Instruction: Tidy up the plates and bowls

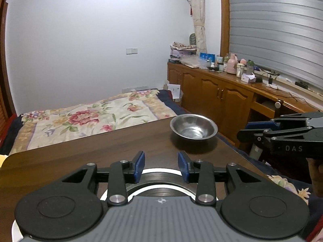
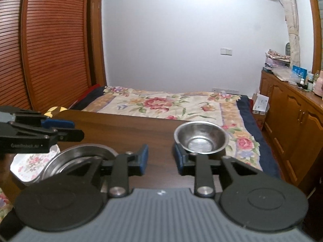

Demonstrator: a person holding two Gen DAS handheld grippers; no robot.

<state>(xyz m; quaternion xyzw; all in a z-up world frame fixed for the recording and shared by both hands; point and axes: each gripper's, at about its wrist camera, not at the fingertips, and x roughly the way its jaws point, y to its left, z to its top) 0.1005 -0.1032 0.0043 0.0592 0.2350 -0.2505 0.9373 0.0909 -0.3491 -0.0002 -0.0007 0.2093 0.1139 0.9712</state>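
While both grippers hang over the dark wooden table (image 1: 101,155), neither one grasps anything. Low in the centre of the left wrist view, the left gripper (image 1: 161,166) has its blue-padded fingers (image 1: 139,166) spread apart with only air between them, and it sits above a steel plate (image 1: 161,176) that rests inside a white dish rim at the bottom of the frame. From the right wrist view that same plate (image 2: 80,157) shows at lower left, lying on a floral plate (image 2: 26,165) whose white edge sticks out to the left, with the left gripper (image 2: 66,129) reaching in from the left edge just above them.

A steel bowl (image 1: 193,128) stands upright right of centre in the left view, near the far right corner of the table and well apart from the plates. In the right wrist view the bowl (image 2: 201,137) sits right of centre, and the right gripper (image 2: 160,158) is released too, its right finger (image 2: 181,159) close by the bowl's near side; whether it touches I cannot tell.

Beyond the table lies a bed with a flowered quilt (image 2: 171,104), and a wooden cabinet (image 1: 218,92) cluttered with bottles runs along the right side under a window blind (image 1: 272,30).
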